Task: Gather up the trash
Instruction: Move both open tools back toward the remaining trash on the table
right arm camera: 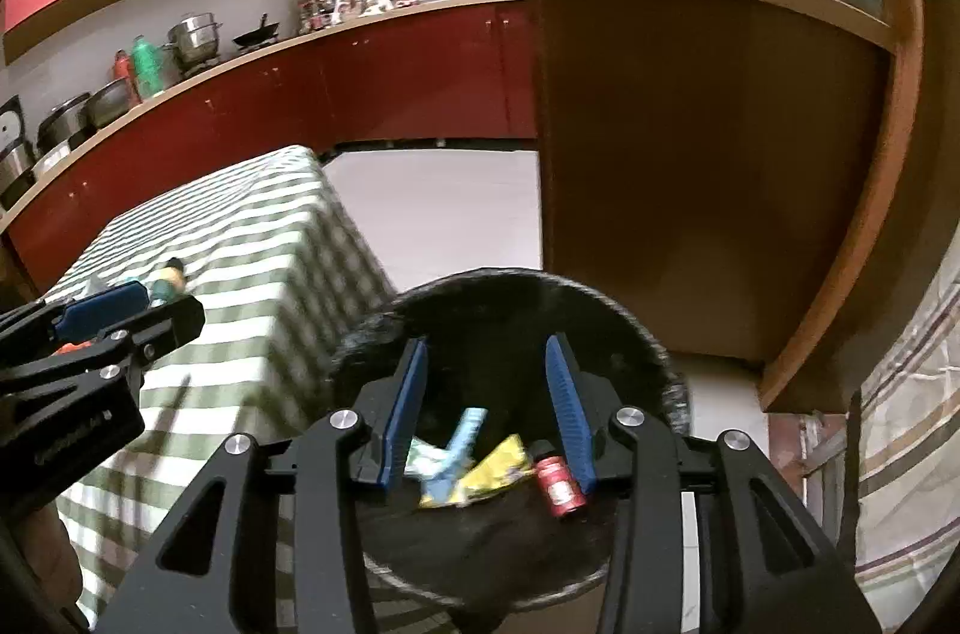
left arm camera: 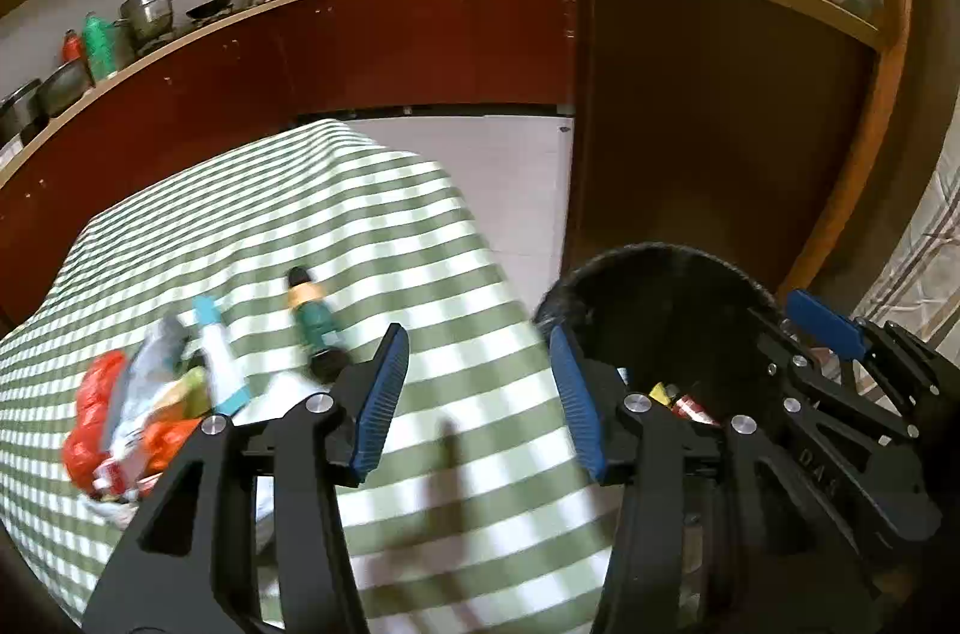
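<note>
While both your grippers stand part open and empty, trash waits on the cloth.

Your right gripper hangs over the black bin; your left gripper over the striped tablecloth. The green bottle lies flat beside the wrapper pile — cap end toward you, long axis running away. It looks round — a pinch across it could roll it off.

The right gripper hangs over the black bin, its blue jaws apart with nothing between them. Down in the bin lie a small red bottle, a yellow wrapper and a light-blue piece. To the left, the left gripper reaches over the green-striped tablecloth.
</note>
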Action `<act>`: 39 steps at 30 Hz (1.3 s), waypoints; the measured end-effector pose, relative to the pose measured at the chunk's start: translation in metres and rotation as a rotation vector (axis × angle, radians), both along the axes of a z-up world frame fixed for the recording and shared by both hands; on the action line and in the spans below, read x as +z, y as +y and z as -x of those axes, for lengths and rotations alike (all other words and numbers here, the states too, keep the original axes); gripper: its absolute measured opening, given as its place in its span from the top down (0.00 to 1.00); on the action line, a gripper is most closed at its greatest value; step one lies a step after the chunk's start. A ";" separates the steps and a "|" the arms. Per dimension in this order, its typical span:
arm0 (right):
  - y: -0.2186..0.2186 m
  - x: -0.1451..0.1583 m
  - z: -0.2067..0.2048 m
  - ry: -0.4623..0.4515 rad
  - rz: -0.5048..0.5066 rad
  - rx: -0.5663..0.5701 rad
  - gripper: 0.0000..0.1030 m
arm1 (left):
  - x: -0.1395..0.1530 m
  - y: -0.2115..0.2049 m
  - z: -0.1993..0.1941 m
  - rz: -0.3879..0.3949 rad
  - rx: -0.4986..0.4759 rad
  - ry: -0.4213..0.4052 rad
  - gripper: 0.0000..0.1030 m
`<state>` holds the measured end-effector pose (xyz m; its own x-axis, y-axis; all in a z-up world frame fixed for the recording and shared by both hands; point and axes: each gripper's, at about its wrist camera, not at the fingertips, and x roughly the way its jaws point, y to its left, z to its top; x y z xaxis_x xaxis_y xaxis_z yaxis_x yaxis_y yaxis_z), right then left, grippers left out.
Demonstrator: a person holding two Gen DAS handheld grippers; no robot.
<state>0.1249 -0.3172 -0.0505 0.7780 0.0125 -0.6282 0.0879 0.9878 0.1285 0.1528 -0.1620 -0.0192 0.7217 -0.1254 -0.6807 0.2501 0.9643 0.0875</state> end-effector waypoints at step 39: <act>0.204 0.013 -0.003 0.065 0.074 0.276 0.39 | 0.003 0.254 0.076 0.031 0.406 0.020 0.41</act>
